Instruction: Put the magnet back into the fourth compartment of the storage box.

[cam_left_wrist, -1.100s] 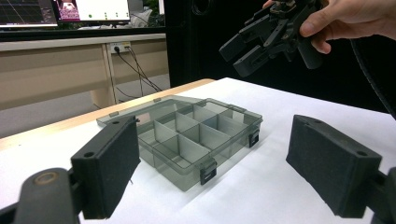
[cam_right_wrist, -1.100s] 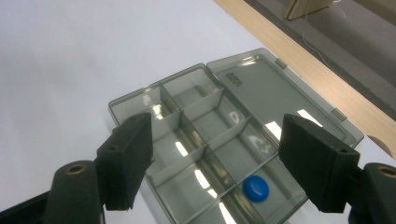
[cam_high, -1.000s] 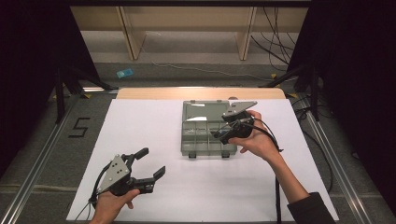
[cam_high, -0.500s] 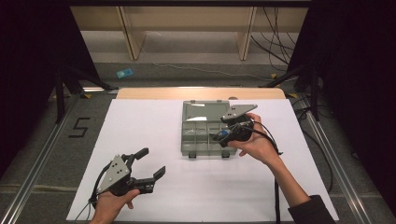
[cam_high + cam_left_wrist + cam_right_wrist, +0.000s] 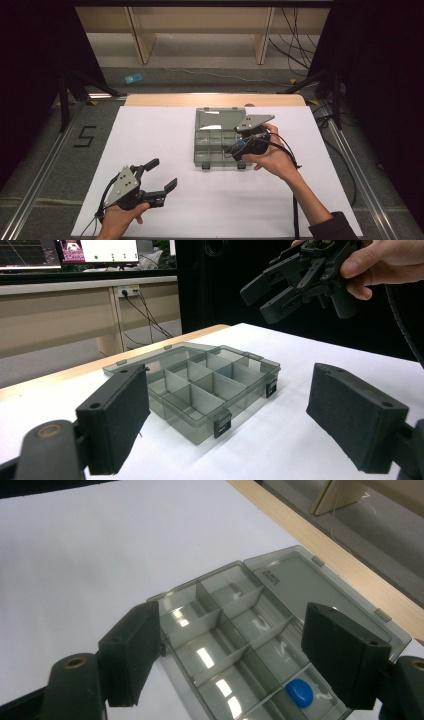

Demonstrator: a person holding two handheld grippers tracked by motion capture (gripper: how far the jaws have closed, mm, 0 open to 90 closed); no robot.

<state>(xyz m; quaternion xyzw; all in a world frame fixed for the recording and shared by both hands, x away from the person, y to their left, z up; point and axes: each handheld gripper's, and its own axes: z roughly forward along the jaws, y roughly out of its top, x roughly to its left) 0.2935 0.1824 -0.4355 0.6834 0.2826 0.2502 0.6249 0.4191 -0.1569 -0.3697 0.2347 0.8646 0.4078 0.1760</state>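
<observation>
One blue piece (image 5: 299, 692) in organizer box (image 5: 280, 587), compartment partly cut off.

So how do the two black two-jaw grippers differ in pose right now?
The right gripper hangs above the open grey plastic compartment box; the left gripper sits low near the front of the white table, away from the box. The right's jaws have just been opening with nothing between them. Both stand open and empty.

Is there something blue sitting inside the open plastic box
Yes, a small blue piece lies in one compartment of the open box, seen in the right gripper view.
</observation>
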